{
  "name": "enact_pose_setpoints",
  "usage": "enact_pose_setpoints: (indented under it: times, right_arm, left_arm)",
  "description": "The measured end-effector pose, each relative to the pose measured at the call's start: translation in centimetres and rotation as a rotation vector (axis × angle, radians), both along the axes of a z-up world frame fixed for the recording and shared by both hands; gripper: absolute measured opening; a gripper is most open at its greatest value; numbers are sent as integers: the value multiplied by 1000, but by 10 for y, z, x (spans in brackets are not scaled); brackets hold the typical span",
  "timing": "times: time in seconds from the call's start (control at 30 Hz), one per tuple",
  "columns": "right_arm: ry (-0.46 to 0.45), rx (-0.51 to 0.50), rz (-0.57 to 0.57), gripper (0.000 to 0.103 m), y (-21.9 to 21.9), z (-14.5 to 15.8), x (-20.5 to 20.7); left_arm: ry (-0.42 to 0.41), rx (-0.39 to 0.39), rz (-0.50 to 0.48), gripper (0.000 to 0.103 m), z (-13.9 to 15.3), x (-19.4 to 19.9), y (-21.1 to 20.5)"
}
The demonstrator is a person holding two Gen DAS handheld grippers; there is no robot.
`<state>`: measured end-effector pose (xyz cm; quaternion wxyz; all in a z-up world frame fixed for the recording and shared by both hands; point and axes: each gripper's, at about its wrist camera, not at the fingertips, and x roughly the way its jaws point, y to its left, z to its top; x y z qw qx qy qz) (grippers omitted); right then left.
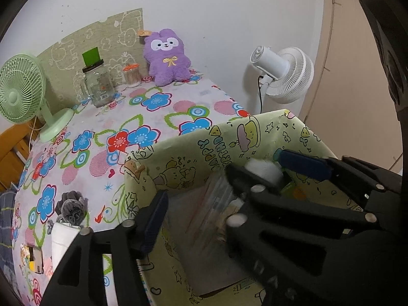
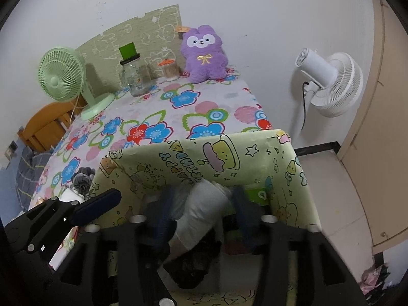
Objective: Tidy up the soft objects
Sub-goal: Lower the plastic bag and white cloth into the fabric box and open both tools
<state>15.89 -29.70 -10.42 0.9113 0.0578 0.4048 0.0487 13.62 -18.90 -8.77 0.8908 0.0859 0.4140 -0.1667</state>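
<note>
A pale green cartoon-printed box stands at the near right of the flowered table. My right gripper reaches into it, jaws spread around a grey-white soft roll without pressing it; it shows in the left wrist view with the roll's white end between its fingers. My left gripper is open and empty at the box's near left wall. A purple plush bunny sits at the back. A grey scrunchie lies left of the box.
A green desk fan, a glass jar with a green-topped lid and a cotton-swab holder stand at the back. A white fan stands beyond the table's right edge. A white folded item lies by the scrunchie.
</note>
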Motion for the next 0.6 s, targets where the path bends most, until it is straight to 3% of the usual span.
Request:
enact_pose_setpoints:
  times: [0.2,0.4,0.6]
  right_arm:
    - [-3,1,-5,74,0,2,-2]
    - [-10,-21,-35,76,1,9,-10]
    - [-30,-39,-61,79,3,19,-21]
  left_arm:
    - [13,-8,-10,72,1,-1,0]
    - [-2,-1,-6,82,7,-7,0]
    - [-31,-4,-7,85,16,-16,6]
